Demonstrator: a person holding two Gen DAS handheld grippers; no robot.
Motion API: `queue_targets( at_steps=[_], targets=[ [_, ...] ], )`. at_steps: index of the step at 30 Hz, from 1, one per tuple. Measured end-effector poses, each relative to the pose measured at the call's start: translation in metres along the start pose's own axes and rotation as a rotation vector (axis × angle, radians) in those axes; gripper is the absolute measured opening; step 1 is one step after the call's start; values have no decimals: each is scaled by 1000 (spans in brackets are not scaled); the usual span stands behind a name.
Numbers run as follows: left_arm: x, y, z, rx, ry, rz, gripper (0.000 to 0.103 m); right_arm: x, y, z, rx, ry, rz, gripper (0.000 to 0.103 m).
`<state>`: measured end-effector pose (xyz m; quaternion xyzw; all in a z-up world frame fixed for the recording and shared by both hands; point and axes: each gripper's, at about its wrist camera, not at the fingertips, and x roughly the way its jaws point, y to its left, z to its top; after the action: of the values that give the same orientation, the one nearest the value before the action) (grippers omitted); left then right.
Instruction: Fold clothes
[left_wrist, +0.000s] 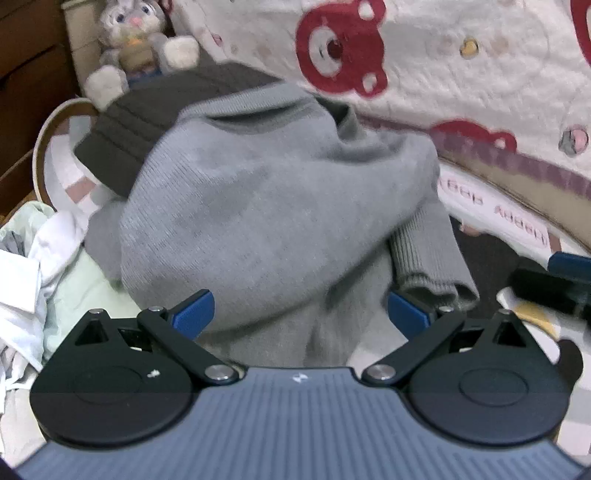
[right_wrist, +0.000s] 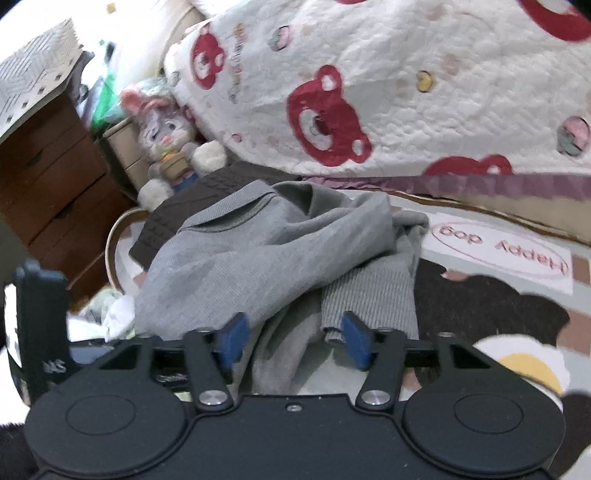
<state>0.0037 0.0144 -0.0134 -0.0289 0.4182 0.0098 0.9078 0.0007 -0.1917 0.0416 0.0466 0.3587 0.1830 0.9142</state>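
Right wrist: rug (right_wrist: 509, 317) by quilted bed (right_wrist: 424, 92).

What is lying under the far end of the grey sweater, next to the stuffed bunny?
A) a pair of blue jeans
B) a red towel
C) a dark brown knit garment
C: a dark brown knit garment pokes out beneath the grey sweater, beside the stuffed bunny.

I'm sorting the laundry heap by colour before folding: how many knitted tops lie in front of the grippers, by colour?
Grey knitted top: 1
Dark brown knitted top: 1
Total: 2
The pale crumpled clothes on the left are too jumbled to count.
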Motion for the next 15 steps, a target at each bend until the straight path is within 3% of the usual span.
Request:
queue_targets(
  at_steps=[2, 4, 7, 9, 12, 15],
  targets=[
    [4, 5, 0, -4, -18, 41, 101, 6, 0, 12, -169, -5, -32, 86],
    [10, 17, 2, -46, 2, 45, 99, 12, -13, 29, -171, 9, -15, 86],
    [14, 29, 6, -94, 5, 39, 86, 32, -48, 43, -38, 48, 67, 89],
    [16, 33, 7, -95, 1, 35, 71, 48, -69, 40, 63, 77, 88, 89],
    [20, 40, 8, -123, -8, -33, 62, 66, -97, 29, 214, 93, 116, 89],
    [21, 40, 13, -124, -5, -24, 58, 73, -115, 29, 313, 91, 163, 89]
  ],
)
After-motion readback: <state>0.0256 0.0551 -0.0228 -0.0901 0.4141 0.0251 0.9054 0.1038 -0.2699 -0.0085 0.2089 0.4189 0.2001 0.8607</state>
